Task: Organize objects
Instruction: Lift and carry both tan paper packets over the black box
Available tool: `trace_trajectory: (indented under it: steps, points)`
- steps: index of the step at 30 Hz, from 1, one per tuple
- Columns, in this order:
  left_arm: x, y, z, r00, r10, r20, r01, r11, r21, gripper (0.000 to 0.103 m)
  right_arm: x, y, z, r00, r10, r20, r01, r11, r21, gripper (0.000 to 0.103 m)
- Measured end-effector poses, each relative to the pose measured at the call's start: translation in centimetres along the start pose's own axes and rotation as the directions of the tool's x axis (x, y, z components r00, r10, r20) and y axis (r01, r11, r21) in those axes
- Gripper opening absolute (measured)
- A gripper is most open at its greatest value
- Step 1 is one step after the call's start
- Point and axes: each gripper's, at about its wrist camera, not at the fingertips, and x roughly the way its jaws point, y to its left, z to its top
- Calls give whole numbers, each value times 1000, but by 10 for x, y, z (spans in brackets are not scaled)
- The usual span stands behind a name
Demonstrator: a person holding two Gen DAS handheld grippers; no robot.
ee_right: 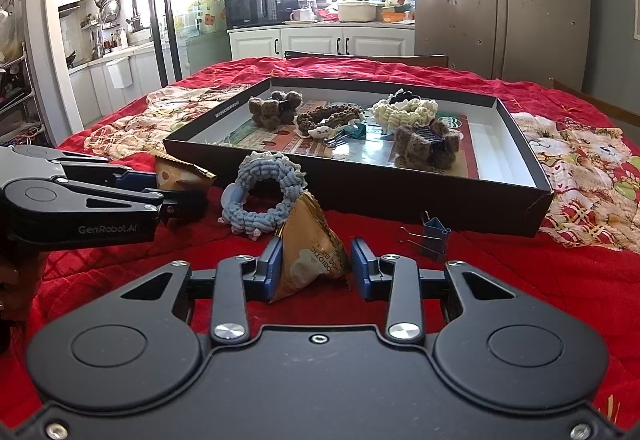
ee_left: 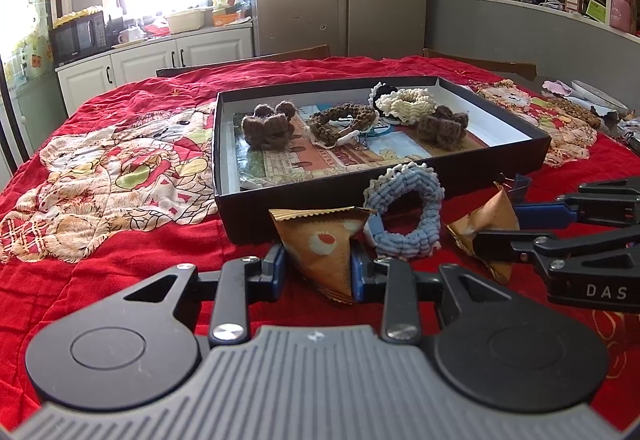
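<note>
A tan snack packet [ee_left: 326, 252] stands near the surface's front edge, pinched in the left tongs [ee_left: 318, 272]. A second packet [ee_right: 310, 252] sits between the right tongs [ee_right: 316, 268], whose right pad stands apart. The blue crocheted scrunchie [ee_left: 404, 214] leans against the black box [ee_left: 500, 172].

Scrunchie [ee_left: 404, 212] lies between two snack packets [ee_left: 324, 248], before the box [ee_left: 400, 200].

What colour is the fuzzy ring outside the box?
Light blue scrunchie, clearest in the right wrist view.
</note>
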Motion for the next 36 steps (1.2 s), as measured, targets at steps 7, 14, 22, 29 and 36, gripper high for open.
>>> trace_trajectory:
  steps: [7, 14, 22, 29, 36]
  points:
    - [-8, -4, 3, 1000, -11, 9, 11, 1000, 8, 35, -3, 0, 0, 1000, 2, 6, -2, 1000, 0, 34]
    - [-15, -8, 6, 1000, -22, 19, 22, 1000, 16, 35, -8, -2, 1, 1000, 2, 15, -2, 1000, 3, 34]
    - [-25, -9, 15, 998, -30, 46, 29, 999, 20, 35, -23, 0, 5, 999, -18, 52, 19, 1000, -25, 34]
    - [-34, -9, 35, 995, -40, 95, 37, 999, 32, 35, -39, -2, 20, 995, -20, 97, 23, 999, -35, 34]
    - [-39, -10, 55, 990, -46, 134, 40, 998, 44, 35, -51, -6, 37, 989, -38, 140, 46, 998, -52, 34]
